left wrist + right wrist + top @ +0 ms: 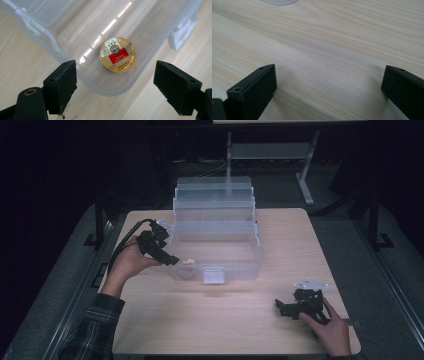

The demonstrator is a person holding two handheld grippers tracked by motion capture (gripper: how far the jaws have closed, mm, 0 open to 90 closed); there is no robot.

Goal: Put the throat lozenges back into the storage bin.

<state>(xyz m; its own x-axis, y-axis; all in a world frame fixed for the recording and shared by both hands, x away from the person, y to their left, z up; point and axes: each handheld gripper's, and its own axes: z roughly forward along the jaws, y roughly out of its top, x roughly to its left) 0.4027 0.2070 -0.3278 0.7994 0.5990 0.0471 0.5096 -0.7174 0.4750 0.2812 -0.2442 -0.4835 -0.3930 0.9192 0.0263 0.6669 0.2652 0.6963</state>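
A clear plastic box (240,265) with its lid raised stands at the middle of the wooden table (220,320). A small round gold tin with a red label (117,54) lies flat on the floor of the box (140,32), near its front left corner; in the high view the tin (188,262) shows as a pale spot. My left gripper (170,259) hangs open above that corner, jaws wide apart and empty (117,87). My right gripper (281,307) rests open on the table at the front right, over bare wood (329,82).
The box has a white front latch (213,275) and a stepped lid (214,200) standing up behind it. A table leg frame (305,175) stands on the dark floor beyond. Bare wood lies between the box and the near edge.
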